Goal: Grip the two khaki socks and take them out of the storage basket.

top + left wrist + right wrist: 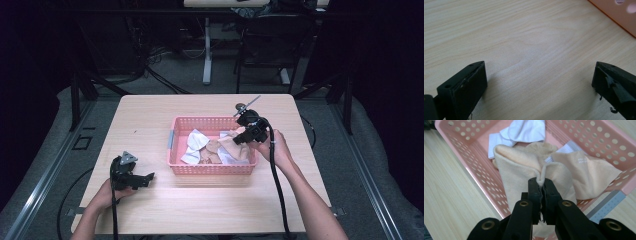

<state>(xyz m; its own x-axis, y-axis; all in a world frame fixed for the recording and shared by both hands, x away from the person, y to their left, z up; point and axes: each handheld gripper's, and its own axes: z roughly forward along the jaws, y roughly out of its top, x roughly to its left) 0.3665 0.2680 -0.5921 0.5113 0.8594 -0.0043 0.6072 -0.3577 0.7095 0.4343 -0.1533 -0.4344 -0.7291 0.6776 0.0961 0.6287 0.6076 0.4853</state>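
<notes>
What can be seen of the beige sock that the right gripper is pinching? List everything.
The beige sock is a soft, fine-knit fabric piece, pale peach-tan, crumpled and folded. The right gripper is shut on a puckered fold of its edge, lifting that part above the rest. It hangs partly over the near wall of the pink basket, at the basket's right end in the high view. It touches a second beige piece with faint white print beside it, and white socks lie behind it.
</notes>
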